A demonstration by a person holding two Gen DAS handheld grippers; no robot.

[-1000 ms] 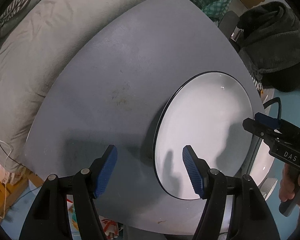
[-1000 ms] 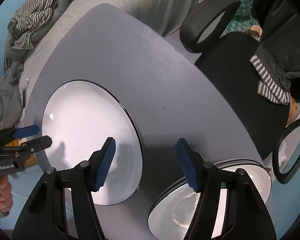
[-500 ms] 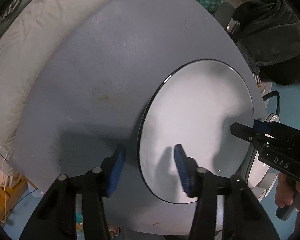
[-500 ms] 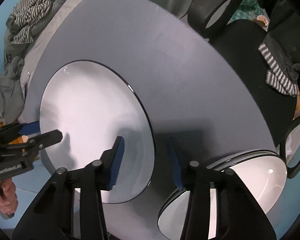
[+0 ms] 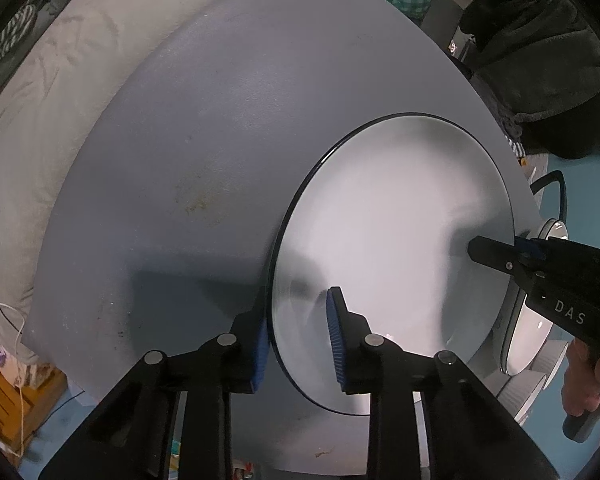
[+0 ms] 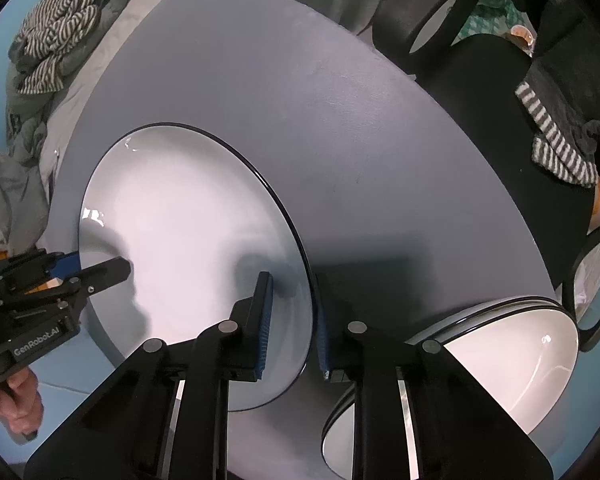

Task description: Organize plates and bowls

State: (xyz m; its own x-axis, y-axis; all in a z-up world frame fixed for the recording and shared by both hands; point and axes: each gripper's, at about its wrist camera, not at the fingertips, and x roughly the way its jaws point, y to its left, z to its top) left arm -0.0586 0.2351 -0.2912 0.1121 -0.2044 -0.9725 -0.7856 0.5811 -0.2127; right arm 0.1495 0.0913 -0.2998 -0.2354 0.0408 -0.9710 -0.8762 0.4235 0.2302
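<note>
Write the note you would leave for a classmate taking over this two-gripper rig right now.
Left gripper: jaws closing, straddling the near-left rim of the large plate. Right gripper: jaws closing, straddling the opposite rim. The plate lies flat on the grey table. A stack of black-rimmed dishes sits at the table's right edge. Done: both grippers placed on the plate. Left: finish the grip, lift, probably add it to the stack.

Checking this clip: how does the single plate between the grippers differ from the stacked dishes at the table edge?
The single plate lies alone and flat; the stacked dishes sit nested, and deeper. The left gripper and right gripper are closing over the plate's opposite rims; nothing grips the stack. Both are white with dark rims.
</note>
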